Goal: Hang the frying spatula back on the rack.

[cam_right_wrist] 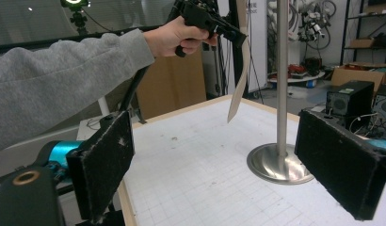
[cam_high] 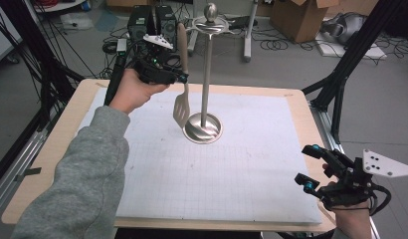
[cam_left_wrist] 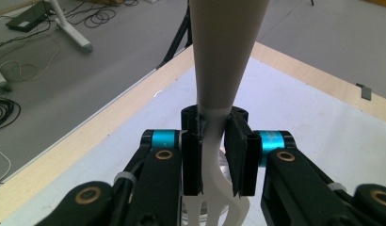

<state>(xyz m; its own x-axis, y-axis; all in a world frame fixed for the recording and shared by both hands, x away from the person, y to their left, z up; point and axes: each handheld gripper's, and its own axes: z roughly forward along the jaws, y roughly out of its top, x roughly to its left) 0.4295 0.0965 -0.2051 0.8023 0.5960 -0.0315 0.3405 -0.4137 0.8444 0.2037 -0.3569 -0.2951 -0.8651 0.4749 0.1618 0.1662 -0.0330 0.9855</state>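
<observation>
Spatula (cam_left_wrist: pixel 214 141) blade cut off below clamping jaws.

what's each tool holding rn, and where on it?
Left tool grips the beige spatula at the neck, between handle and slotted blade, which hangs down beside the metal stand. Right tool is open, holding nothing.

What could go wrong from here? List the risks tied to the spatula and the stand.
1. The left gripper clamps the spatula only at the thin neck below its handle, so it may pivot or slip between the pads.
2. The spatula hangs close beside the stand's pole; a swing could knock the stand, which rests only on its round base.
3. The right gripper stands open, far off at the table's near corner, so it cannot steady the stand.
</observation>
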